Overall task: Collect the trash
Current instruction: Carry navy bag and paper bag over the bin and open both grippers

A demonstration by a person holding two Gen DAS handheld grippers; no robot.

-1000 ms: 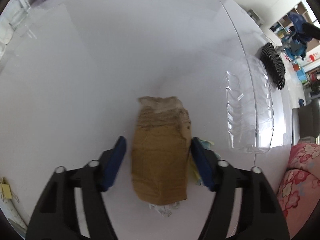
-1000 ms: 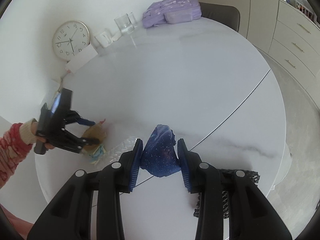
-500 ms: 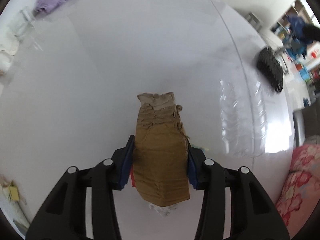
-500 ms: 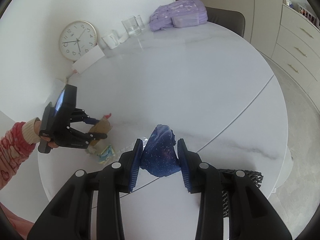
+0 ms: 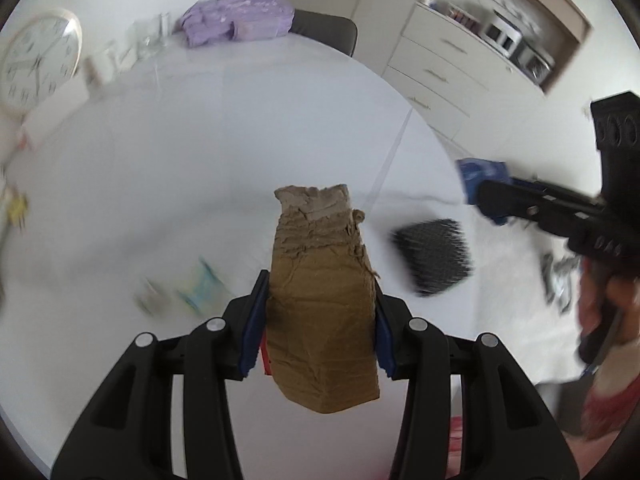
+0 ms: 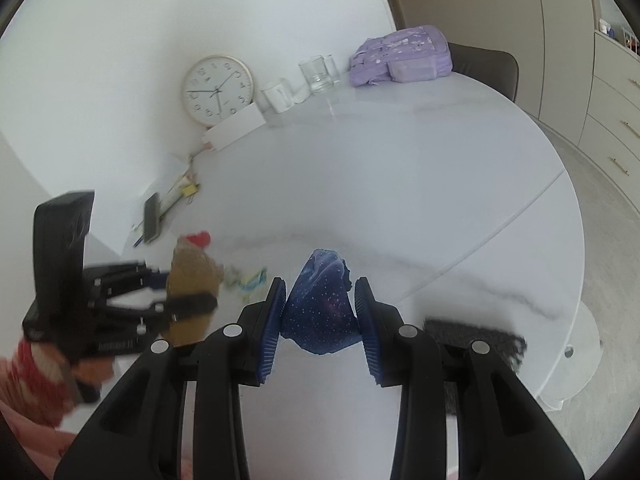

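Observation:
My left gripper [image 5: 318, 324] is shut on a crumpled brown paper bag [image 5: 322, 304] and holds it above the white round table [image 5: 168, 168]. It also shows in the right wrist view [image 6: 192, 292], lifted at the left. My right gripper [image 6: 320, 320] is shut on a crumpled dark blue speckled wrapper [image 6: 320, 312] over the table's near edge; it appears in the left wrist view [image 5: 484, 188] at the right. A small yellow-green wrapper [image 6: 250, 280] lies on the table between the two grippers, blurred in the left wrist view [image 5: 200, 284].
A black mesh bin [image 5: 434, 260] stands beside the table's near edge, also in the right wrist view [image 6: 476, 340]. At the back are a wall clock [image 6: 218, 90], glasses [image 6: 318, 74], mugs [image 6: 276, 96] and a purple backpack [image 6: 400, 56]. Papers and clips [image 6: 168, 204] lie left.
My left gripper closed on the brown paper bag, lifted it off the table and swung toward the right. My right gripper still holds the blue wrapper.

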